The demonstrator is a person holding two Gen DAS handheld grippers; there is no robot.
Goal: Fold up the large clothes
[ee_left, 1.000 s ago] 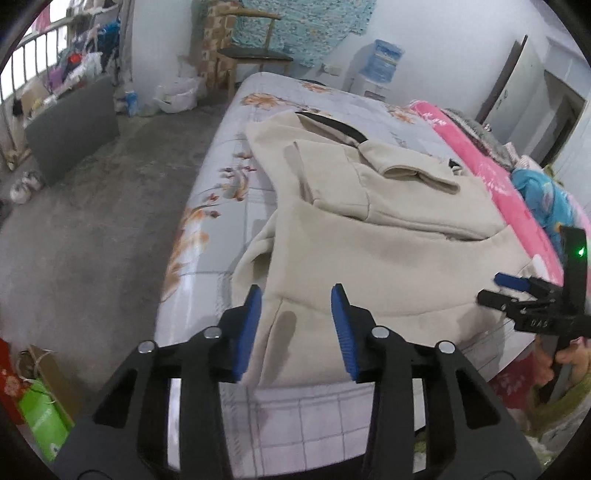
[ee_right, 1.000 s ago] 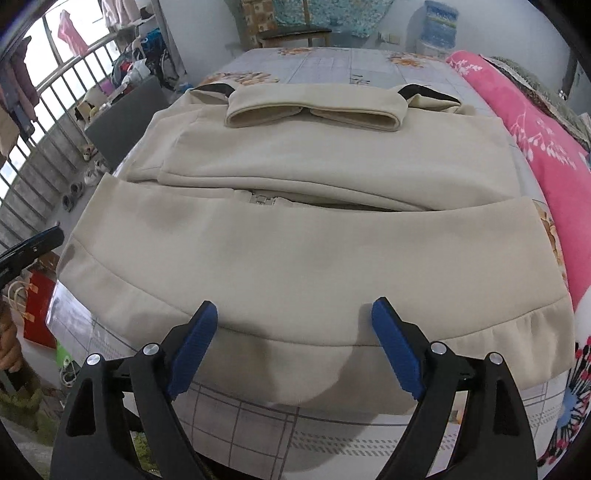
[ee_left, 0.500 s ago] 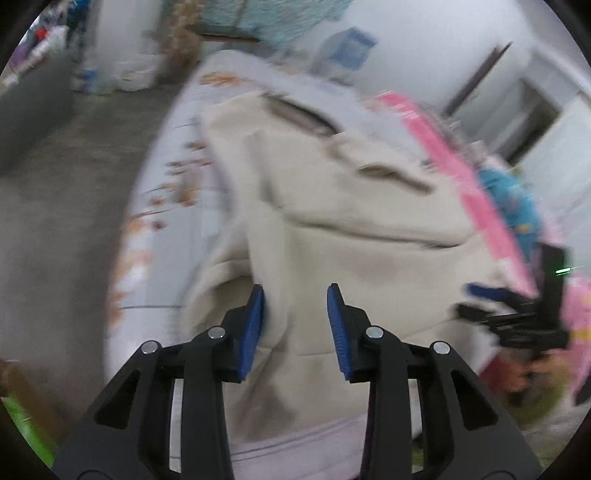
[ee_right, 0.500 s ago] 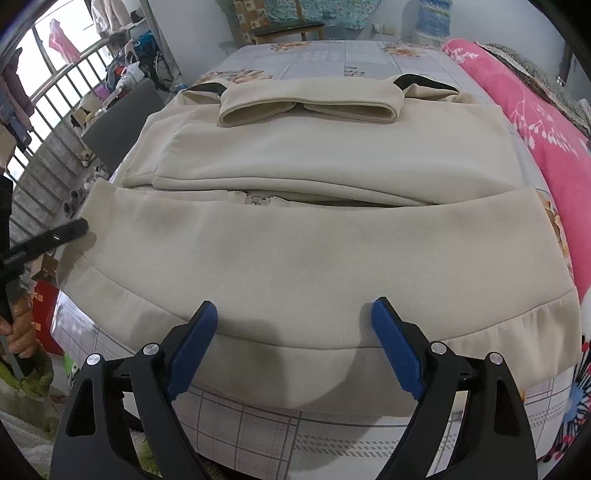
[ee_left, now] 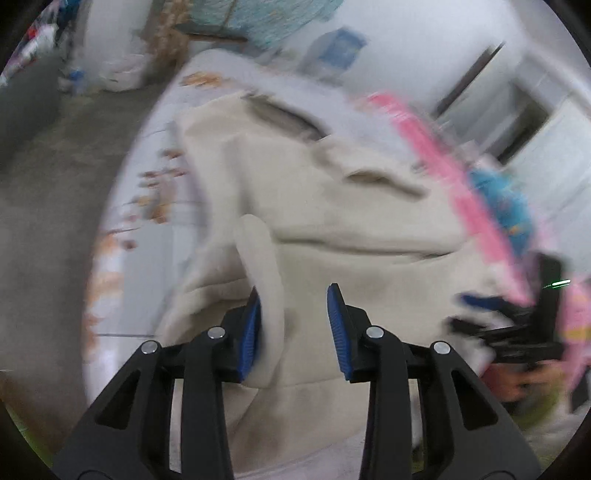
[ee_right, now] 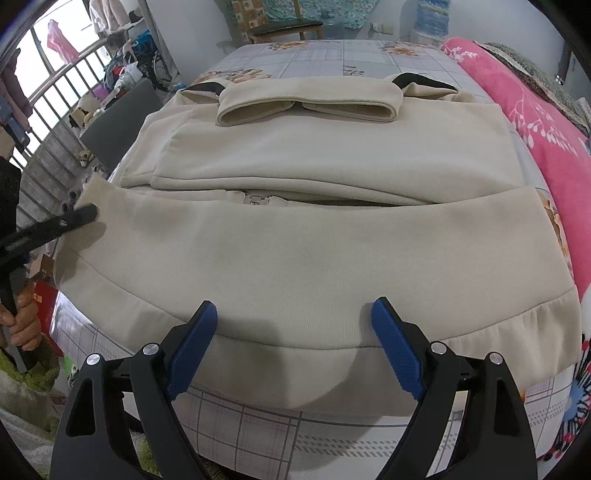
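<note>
A large beige zip jacket [ee_right: 314,236] lies on the bed with sleeves and hood folded in. My right gripper [ee_right: 291,332] is open over the middle of its near hem, holding nothing. My left gripper [ee_left: 293,325] is open at the jacket's [ee_left: 351,221] left hem corner; a raised flap of cloth stands between the jaws against the left pad [ee_left: 251,328]. In the right wrist view the left gripper [ee_right: 79,216] touches that corner. The left wrist view is motion-blurred, and the right gripper [ee_left: 476,314] shows at its right edge.
The bed [ee_right: 332,55] has a floral checked sheet. A pink blanket [ee_right: 546,147] lies along its right side. A wooden chair [ee_right: 284,27] stands beyond the bed. A grey board [ee_right: 118,125] and railing [ee_right: 44,122] are to the left, with concrete floor [ee_left: 55,221].
My left gripper has moved in onto the jacket's left hem corner, and the cloth there has lifted into a flap between its jaws. My right gripper has stayed in place.
</note>
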